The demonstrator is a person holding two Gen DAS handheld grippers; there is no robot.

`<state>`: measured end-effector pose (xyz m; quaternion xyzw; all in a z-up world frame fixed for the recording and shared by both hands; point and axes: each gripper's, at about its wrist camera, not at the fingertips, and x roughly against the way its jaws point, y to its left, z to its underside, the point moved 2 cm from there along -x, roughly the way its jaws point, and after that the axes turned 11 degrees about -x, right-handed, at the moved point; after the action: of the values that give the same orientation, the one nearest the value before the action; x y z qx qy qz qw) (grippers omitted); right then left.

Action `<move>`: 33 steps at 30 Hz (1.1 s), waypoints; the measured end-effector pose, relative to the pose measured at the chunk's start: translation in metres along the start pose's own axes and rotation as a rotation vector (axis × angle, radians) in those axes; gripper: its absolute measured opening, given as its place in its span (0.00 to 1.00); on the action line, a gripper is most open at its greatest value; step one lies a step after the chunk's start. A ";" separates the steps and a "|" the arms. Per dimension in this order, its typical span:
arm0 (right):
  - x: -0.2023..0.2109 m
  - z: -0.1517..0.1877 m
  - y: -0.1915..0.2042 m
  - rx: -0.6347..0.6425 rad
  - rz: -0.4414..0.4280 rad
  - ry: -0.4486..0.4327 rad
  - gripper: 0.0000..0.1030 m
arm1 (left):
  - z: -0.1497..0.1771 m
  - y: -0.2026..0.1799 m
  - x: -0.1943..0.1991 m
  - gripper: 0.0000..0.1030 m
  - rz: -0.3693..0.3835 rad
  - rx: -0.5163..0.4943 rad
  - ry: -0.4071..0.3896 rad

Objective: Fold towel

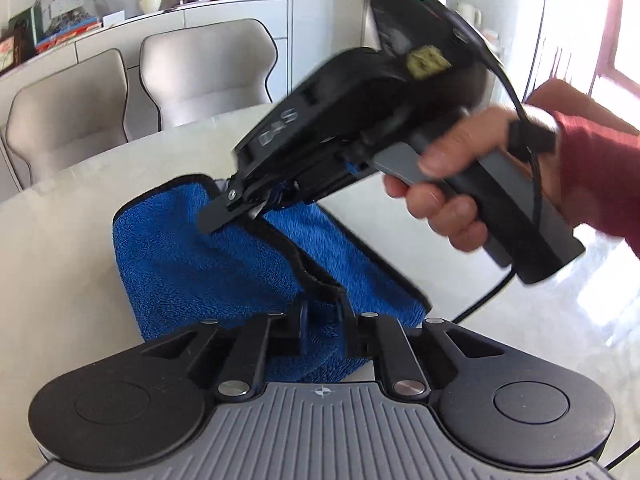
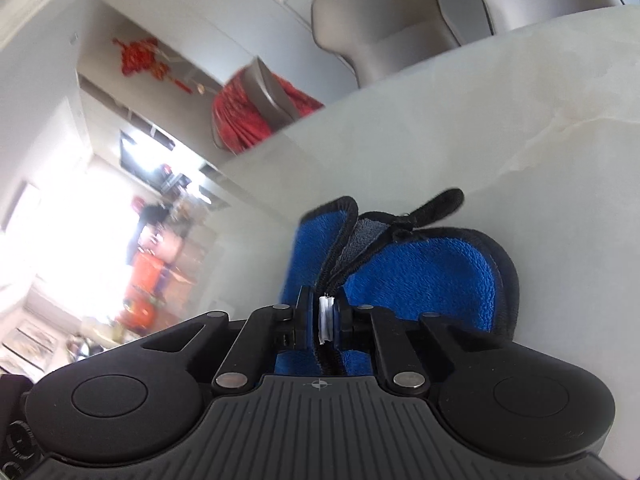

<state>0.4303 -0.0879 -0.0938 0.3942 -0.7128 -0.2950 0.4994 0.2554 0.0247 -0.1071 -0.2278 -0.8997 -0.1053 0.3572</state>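
A blue towel (image 1: pixel 192 264) with black edging lies bunched on the white table (image 1: pixel 60 240), its hem lifted in a ridge. At the bottom of the left wrist view my left gripper (image 1: pixel 323 320) is shut on the near end of that black hem. A hand (image 1: pixel 452 184) in a red sleeve holds my right gripper (image 1: pixel 228 216), whose tips pinch the far end of the same hem. In the right wrist view the right gripper (image 2: pixel 324 320) is shut on the towel (image 2: pixel 420 280) at its hem, with a white tag between the pads.
Two beige chairs (image 1: pixel 68 108) (image 1: pixel 208 68) stand behind the table, before a white cabinet (image 1: pixel 224 12) with a vase and ornaments. The table's rounded edge (image 2: pixel 280 136) runs to the left of the towel in the right wrist view. A black cable (image 1: pixel 496 288) trails from the right gripper's handle.
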 end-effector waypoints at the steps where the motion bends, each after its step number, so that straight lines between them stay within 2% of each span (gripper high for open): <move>1: 0.006 0.000 0.001 -0.010 -0.015 -0.013 0.09 | -0.002 0.001 0.003 0.10 0.009 0.014 -0.006; 7: 0.036 -0.001 -0.010 -0.063 -0.014 -0.072 0.09 | -0.008 -0.013 0.023 0.10 0.055 -0.019 -0.046; 10: 0.039 0.005 -0.030 -0.110 0.029 -0.075 0.09 | -0.008 -0.020 0.017 0.10 0.064 -0.048 -0.032; 14: 0.032 0.015 -0.048 -0.088 0.108 -0.062 0.10 | -0.002 -0.028 0.004 0.11 0.083 -0.056 0.012; 17: 0.029 0.017 -0.047 -0.058 0.118 -0.070 0.11 | 0.004 -0.034 -0.002 0.23 0.099 -0.050 0.039; 19: 0.029 0.018 -0.043 -0.027 0.138 -0.070 0.13 | 0.007 -0.035 -0.004 0.38 0.117 -0.036 0.042; 20: 0.030 0.018 -0.038 0.000 0.156 -0.074 0.16 | 0.007 -0.033 -0.002 0.40 0.137 -0.018 0.036; 22: 0.035 0.019 -0.028 0.053 0.192 -0.089 0.32 | 0.004 -0.023 0.004 0.45 0.175 0.011 0.014; 25: 0.052 0.022 -0.015 0.110 0.233 -0.145 0.37 | 0.002 -0.015 0.023 0.57 0.205 0.018 -0.039; 29: 0.067 0.048 -0.001 0.106 0.143 -0.113 0.37 | 0.007 0.015 0.049 0.63 0.219 0.048 -0.113; 33: 0.061 0.078 0.004 0.098 0.158 -0.056 0.34 | 0.020 0.048 0.056 0.63 0.153 0.081 -0.097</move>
<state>0.3445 -0.1359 -0.0868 0.3524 -0.7688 -0.2306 0.4812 0.2309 0.0925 -0.0812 -0.2861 -0.8994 -0.0299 0.3292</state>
